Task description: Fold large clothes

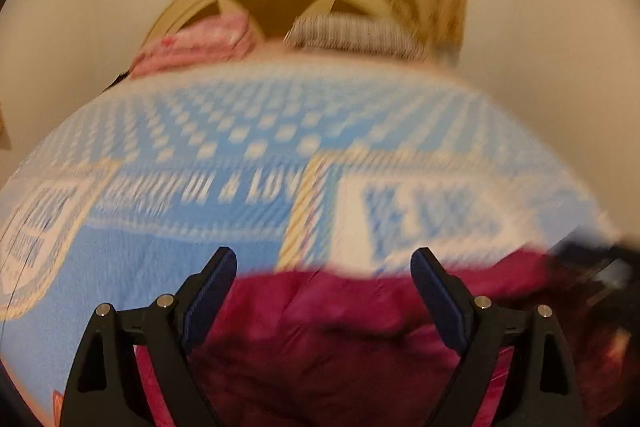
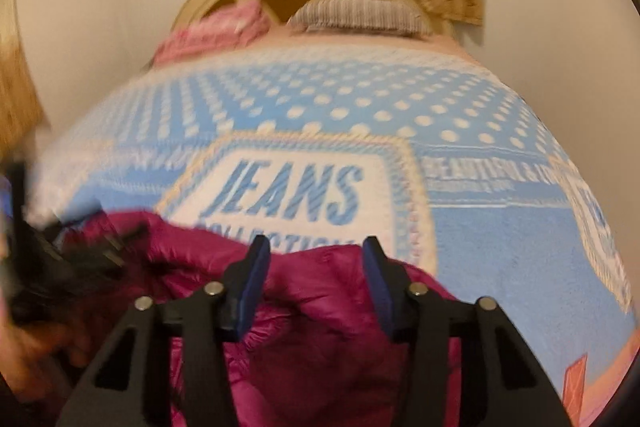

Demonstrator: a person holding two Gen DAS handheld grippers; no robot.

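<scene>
Magenta jacket [image 2: 320, 307] between parted right tongs [image 2: 316, 247]

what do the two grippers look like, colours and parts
Both look alike. The left gripper has black plastic fingers with triangular cut-outs, round silver bolt heads at the joints, and dark blue pads on the inner faces. The right gripper has the same black frame, silver bolts and blue pads. No cables or markings show.

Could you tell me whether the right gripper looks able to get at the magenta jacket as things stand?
Probably yes: the right gripper is open, and the jacket bulges right between its fingers on the blue blanket, with nothing in between.
</scene>
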